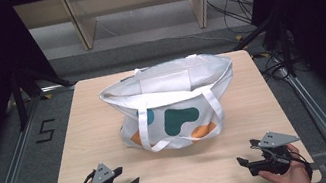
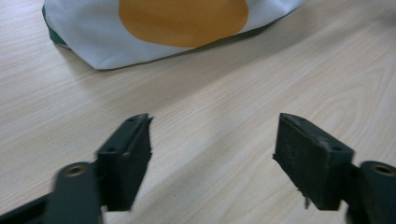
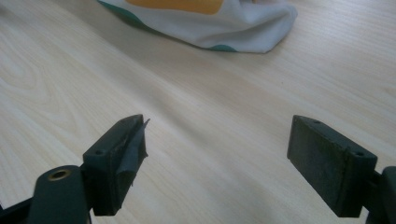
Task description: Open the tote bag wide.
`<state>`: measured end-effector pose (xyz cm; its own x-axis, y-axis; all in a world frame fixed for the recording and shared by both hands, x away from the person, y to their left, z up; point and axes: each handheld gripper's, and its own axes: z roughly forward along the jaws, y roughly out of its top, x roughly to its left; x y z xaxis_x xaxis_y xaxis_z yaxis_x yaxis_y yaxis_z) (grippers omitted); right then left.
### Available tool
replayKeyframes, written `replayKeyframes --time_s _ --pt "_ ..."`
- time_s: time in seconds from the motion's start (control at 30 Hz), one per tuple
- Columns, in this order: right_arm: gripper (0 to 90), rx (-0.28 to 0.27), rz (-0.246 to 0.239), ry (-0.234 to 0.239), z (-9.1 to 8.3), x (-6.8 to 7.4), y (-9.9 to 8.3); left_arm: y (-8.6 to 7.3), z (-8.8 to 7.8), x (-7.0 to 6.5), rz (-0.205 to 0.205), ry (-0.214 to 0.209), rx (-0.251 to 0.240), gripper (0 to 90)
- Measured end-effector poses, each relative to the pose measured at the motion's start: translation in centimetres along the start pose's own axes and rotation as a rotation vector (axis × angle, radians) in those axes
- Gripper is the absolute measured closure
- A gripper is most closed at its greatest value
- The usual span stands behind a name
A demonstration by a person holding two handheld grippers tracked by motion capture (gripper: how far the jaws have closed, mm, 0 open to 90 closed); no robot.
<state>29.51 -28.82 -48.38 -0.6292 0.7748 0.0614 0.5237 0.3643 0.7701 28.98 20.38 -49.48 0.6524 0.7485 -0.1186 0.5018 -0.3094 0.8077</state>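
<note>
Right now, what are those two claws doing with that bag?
A person holds a claw in each hand near the front edge of the wooden table. The left claw and right claw are both open and empty. The white tote bag with teal and orange shapes stands open between them, farther back, untouched.

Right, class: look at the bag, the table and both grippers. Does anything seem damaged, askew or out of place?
Only one thing: in the right gripper view, the pad lining on the left-hand jaw looks frayed and peeling. The tote bag stands open and intact.
</note>
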Motion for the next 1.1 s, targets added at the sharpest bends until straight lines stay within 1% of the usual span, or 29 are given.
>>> replayKeyframes --time_s 0.03,0.07,0.1,0.13,0.17,0.2,0.23,0.27,0.3,0.33,0.37,0.4,0.43,0.47,0.5,0.53,0.57,0.67,0.7,0.77,0.8,0.83,0.87,0.9,0.93,0.97,1.0,1.07,1.1 --pt "23.2 -0.011 0.007 -0.006 0.0 0.1 0.1 0.1 0.1 0.0 -0.006 0.002 -0.011 34.8" --pt "25.9 -0.024 -0.028 -0.003 0.0 -0.2 0.2 0.2 0.0 0.0 -0.005 -0.001 -0.001 36.3" --pt "29.6 -0.014 0.006 -0.003 -0.2 0.1 0.4 0.3 -0.1 0.1 0.016 -0.005 0.004 42.1" --pt "33.8 -0.012 -0.008 -0.003 -0.3 0.0 0.6 0.4 -0.1 0.0 -0.001 -0.004 -0.021 44.8" --pt "37.4 -0.013 -0.032 -0.002 -0.5 -0.2 0.8 0.6 -0.2 0.1 0.003 -0.001 -0.017 46.7" --pt "41.4 -0.047 -0.064 -0.016 -0.5 -0.5 1.2 0.8 -0.3 0.1 0.007 -0.006 -0.028 52.9" --pt "48.4 -0.053 -0.061 -0.021 -0.7 -0.4 1.5 1.0 -0.4 0.2 0.017 -0.003 -0.036 56.3" --pt "54.8 -0.061 -0.089 -0.02 -0.8 -0.6 1.7 1.2 -0.6 0.2 0.012 0.007 -0.04 61.6" --pt "56.7 -0.054 -0.075 -0.002 -1.1 -0.5 2.0 1.6 -0.8 0.4 0.034 -0.007 -0.049 67.1" --pt "61.5 -0.067 -0.101 -0.009 -1.2 -0.7 2.4 1.9 -1.0 0.4 0.016 -0.004 -0.055 70.8" --pt "66.5 -0.08 -0.11 -0.009 -1.3 -0.7 2.8 2.4 -1.3 0.6 0.034 -0.006 -0.061 76.7" --pt "69.4 -0.092 -0.122 -0.008 -1.4 -0.7 3.2 3.0 -1.5 0.6 0.031 -0.013 -0.076 79.1" --pt "76.3 -0.096 -0.121 0.001 -1.5 -0.6 3.6 3.6 -1.8 0.6 0.043 -0.021 -0.084 82.8" --pt "79.7 -0.097 -0.131 0.012 -1.5 -0.5 4.1 4.3 -2.0 0.6 0.042 -0.031 -0.099 85.5" --pt "83.8 -0.107 -0.157 0.017 -1.5 -0.6 4.7 5.1 -2.3 0.6 0.054 -0.042 -0.106 87.3" --pt "87.8 -0.118 -0.16 0.025 -1.6 -0.5 5.3 6.1 -2.6 0.5 0.065 -0.041 -0.108 88.8" --pt "89.4 -0.129 -0.199 0.031 -1.6 -0.6 6.2 6.9 -2.9 0.6 0.087 -0.044 -0.106 89.3" --pt "90.0 -0.15 -0.243 0.032 -1.8 -0.6 8.4 9.2 -3.6 0.9 0.102 -0.055 -0.124 89.4" --pt "90.0 -0.152 -0.255 0.031 -1.9 -0.6 9.0 10.0 -3.7 0.9 0.092 -0.064 -0.134 89.4" --pt "90.0 -0.167 -0.263 0.037 -2.2 -0.8 10.7 11.7 -4.0 1.1 0.108 -0.078 -0.143 89.4" --pt "90.0 -0.184 -0.27 0.024 -2.4 -0.9 11.6 12.6 -4.0 1.2 0.103 -0.084 -0.146 89.4" --pt "90.0 -0.184 -0.265 0.03 -2.5 -1.0 12.4 13.4 -3.9 1.3 0.099 -0.085 -0.148 89.4" --pt "90.0 -0.186 -0.277 0.032 -2.6 -1.3 13.4 14.3 -3.8 1.5 0.107 -0.088 -0.147 89.4" --pt "90.0 -0.195 -0.27 0.025 -2.8 -1.4 14.2 15.3 -3.7 1.7 0.107 -0.079 -0.145 89.5" --pt "90.0 -0.193 -0.274 0.028 -2.9 -1.6 15.3 16.1 -3.6 1.8 0.105 -0.086 -0.147 89.5" --pt "90.0 -0.193 -0.274 0.028 -2.9 -1.6 15.3 16.1 -3.6 1.8 0.105 -0.086 -0.147 89.5" --pt "90.0 -0.194 -0.295 0.013 -3.0 -1.8 16.9 17.6 -3.3 2.2 0.113 -0.078 -0.138 89.5" --pt "90.0 -0.195 -0.309 0.018 -2.9 -1.9 18.3 18.9 -3.0 2.5 0.102 -0.074 -0.133 89.5" --pt "90.0 -0.193 -0.317 0.021 -2.8 -2.0 18.8 19.9 -2.8 2.7 0.107 -0.069 -0.133 89.5"
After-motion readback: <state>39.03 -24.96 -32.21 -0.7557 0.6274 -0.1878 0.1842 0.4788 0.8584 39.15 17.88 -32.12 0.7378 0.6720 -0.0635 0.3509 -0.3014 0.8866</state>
